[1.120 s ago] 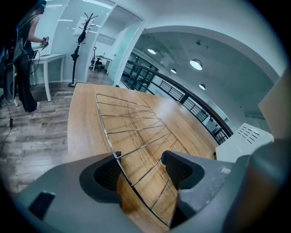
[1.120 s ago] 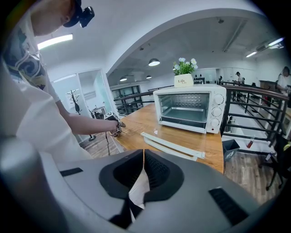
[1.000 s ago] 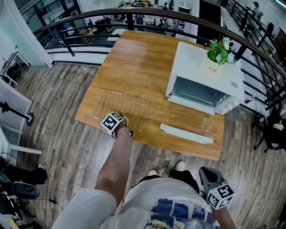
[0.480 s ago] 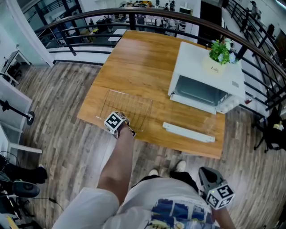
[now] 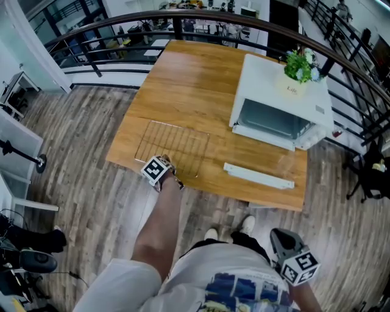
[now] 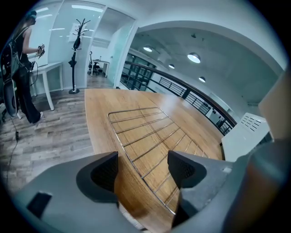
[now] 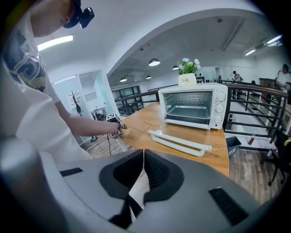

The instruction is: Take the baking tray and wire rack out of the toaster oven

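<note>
The wire rack (image 5: 172,148) (image 6: 150,136) lies flat on the wooden table, near its front left corner. My left gripper (image 5: 169,166) (image 6: 143,166) hovers at the table's near edge by the rack's front rim. Its jaws have just been opening and stand wide apart with nothing pressed between them. The white toaster oven (image 5: 283,97) (image 7: 193,107) stands at the right with its glass door (image 5: 259,177) (image 7: 179,143) folded down. A grey baking tray (image 7: 191,110) rests inside it. My right gripper (image 5: 278,236) (image 7: 143,170) is shut, held low by the person's body.
A potted plant (image 5: 298,70) (image 7: 188,73) sits on top of the oven. A dark railing (image 5: 183,18) curves behind the table. Wood floor (image 5: 79,134) surrounds the table, and the person's feet (image 5: 228,230) are under its near edge.
My left gripper has drawn back a little from over the rack's front rim to the table's near edge. The rack stays flat on the table. The right gripper barely shifted.
</note>
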Tool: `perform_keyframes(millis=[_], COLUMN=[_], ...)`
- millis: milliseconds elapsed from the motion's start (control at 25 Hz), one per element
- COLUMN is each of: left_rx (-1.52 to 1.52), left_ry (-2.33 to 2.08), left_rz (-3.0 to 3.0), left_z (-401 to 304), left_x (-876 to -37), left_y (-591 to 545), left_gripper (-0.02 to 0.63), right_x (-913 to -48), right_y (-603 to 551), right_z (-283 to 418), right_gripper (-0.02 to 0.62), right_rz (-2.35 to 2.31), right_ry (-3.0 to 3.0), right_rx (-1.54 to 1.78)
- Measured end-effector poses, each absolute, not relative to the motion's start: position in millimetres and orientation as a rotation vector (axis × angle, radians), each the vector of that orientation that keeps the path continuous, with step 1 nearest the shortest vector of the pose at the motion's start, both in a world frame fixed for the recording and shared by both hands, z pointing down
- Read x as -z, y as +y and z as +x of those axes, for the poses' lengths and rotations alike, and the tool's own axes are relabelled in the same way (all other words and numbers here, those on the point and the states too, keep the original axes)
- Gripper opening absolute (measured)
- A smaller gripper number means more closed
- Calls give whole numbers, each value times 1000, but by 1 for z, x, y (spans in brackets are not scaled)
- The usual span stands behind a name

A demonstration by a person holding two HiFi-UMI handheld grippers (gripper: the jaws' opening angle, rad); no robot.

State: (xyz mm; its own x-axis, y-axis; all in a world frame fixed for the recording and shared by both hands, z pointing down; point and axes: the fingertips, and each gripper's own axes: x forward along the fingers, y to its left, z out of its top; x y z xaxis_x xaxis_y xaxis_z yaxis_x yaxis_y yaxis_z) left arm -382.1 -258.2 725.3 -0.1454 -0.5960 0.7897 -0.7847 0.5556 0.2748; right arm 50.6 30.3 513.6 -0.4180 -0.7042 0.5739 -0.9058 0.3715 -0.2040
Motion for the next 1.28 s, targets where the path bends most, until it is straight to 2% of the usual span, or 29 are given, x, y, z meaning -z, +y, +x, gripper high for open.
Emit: perform_keyframes(millis=[280,1280], left_rx=[-156,-116], left_ry=[-1754,-1614], left_rz=[1234,1508], left_z=[-367,-335], left_x=[-718,-651], left_y=[-253,-183], left_gripper=[330,330], right_x=[-514,-506], right_y=[40,65], right_z=[39,29], right_gripper=[9,6], right_rz=[1376,1359], right_ry=[-2245,-2311], right_rx=[-704,-671])
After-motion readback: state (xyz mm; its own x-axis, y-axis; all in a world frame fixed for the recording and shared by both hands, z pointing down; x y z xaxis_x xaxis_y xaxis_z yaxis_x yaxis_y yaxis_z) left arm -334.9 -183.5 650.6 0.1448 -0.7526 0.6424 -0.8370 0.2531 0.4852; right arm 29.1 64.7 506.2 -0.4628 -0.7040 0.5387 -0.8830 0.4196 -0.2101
